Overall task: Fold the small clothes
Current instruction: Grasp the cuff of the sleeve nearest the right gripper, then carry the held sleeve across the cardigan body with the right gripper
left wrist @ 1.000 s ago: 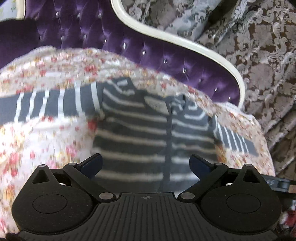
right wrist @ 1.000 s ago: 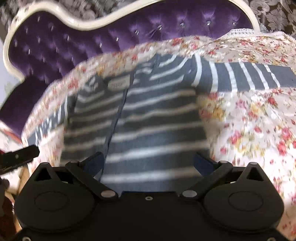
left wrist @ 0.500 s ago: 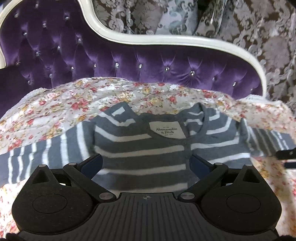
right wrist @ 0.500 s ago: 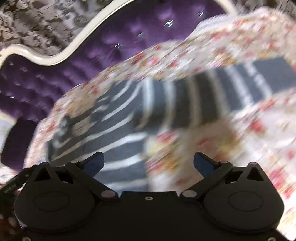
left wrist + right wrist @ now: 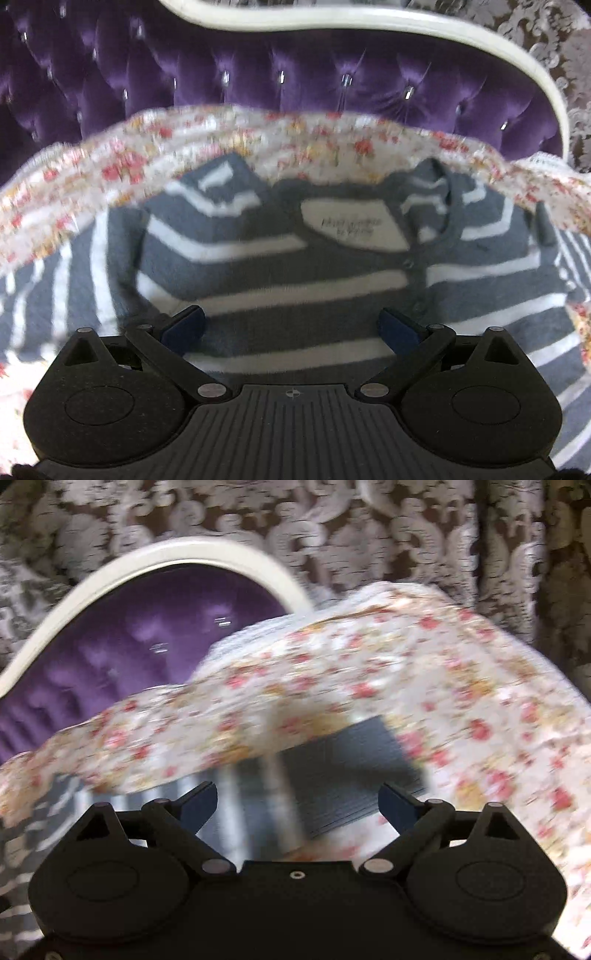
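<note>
A small grey cardigan with white stripes (image 5: 295,266) lies flat on a floral cloth (image 5: 258,136), its neck label (image 5: 351,225) facing up and its sleeves spread to both sides. My left gripper (image 5: 291,326) hovers over the chest of the cardigan, jaws wide apart with nothing pinched. In the blurred right wrist view my right gripper (image 5: 299,801) stands over the end of one striped sleeve (image 5: 332,768). Its jaws are closing slightly but remain wide, and the pads do not press on the sleeve.
The floral cloth (image 5: 406,672) covers the seat of a purple tufted sofa (image 5: 295,74) with a cream frame (image 5: 369,22). A brown and white patterned curtain (image 5: 332,524) hangs behind the sofa.
My left gripper has dropped closer over the cardigan's chest and collar. My right gripper has swung away from the body of the cardigan, out along the sleeve to its end.
</note>
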A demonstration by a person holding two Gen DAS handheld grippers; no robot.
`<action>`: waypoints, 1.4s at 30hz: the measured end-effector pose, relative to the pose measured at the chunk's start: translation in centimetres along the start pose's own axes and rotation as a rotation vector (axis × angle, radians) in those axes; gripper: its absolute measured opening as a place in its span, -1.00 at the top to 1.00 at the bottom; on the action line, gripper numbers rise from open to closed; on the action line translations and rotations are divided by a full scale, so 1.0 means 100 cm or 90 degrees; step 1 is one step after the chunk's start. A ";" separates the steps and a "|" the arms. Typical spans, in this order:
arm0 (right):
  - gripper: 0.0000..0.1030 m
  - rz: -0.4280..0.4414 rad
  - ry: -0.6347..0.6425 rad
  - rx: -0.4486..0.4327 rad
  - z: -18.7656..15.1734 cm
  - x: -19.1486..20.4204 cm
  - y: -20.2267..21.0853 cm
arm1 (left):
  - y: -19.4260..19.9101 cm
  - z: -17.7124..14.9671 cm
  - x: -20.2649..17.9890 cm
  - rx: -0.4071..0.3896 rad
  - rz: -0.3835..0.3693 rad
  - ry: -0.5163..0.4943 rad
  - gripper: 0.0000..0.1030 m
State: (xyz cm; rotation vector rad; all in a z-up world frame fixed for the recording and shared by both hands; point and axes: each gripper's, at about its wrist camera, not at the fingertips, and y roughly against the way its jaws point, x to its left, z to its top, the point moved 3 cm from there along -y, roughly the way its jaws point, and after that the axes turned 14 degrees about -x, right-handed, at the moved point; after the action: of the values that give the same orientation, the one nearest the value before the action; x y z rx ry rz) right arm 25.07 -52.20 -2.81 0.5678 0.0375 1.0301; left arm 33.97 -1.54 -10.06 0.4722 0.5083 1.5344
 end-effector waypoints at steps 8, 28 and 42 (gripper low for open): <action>-0.70 -0.032 -0.069 0.009 -0.001 -0.046 -0.028 | 0.004 -0.008 -0.007 -0.052 0.005 -0.038 -1.00; 0.67 0.093 -0.089 -0.055 0.040 0.008 0.021 | 0.002 -0.008 -0.004 -0.052 -0.010 -0.038 -1.00; 0.67 0.443 -0.014 -0.035 0.040 0.252 0.098 | 0.064 0.006 0.037 -0.047 -0.003 -0.033 -0.93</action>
State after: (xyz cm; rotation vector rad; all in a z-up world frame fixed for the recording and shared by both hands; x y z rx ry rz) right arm 31.67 -29.56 10.92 0.5514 -0.2220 1.6942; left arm 29.03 2.09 -5.86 0.4531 0.4107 1.5267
